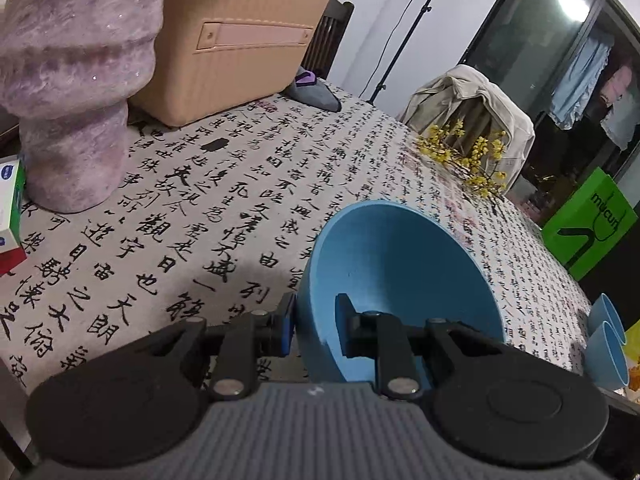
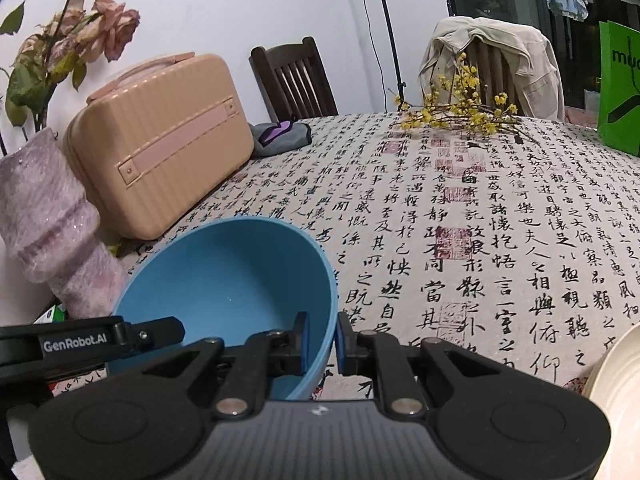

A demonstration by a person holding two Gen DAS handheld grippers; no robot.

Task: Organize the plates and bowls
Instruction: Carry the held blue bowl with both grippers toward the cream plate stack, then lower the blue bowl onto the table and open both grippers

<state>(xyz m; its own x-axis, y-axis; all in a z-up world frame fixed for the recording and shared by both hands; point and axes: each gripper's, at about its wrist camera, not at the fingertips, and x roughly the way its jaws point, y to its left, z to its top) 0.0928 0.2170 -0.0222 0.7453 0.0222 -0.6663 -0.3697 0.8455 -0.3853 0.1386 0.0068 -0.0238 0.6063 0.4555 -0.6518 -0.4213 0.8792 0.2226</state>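
Jaws of the left gripper [image 1: 316, 330] and the right gripper [image 2: 323, 342] pinch opposite rims of one round matte blue bowl [image 1: 404, 280], carried tilted above the calligraphy tablecloth [image 1: 240, 184]. Carrying step; next, probably lower it level onto two smaller blue bowls [image 1: 606, 340] at three o'clock.

Both wrist views look down close, sharing the blue bowl [image 1: 400, 280] [image 2: 232, 280]

cream plate [image 2: 616, 392] cut off, small blue bowls [image 1: 608, 344] cropped
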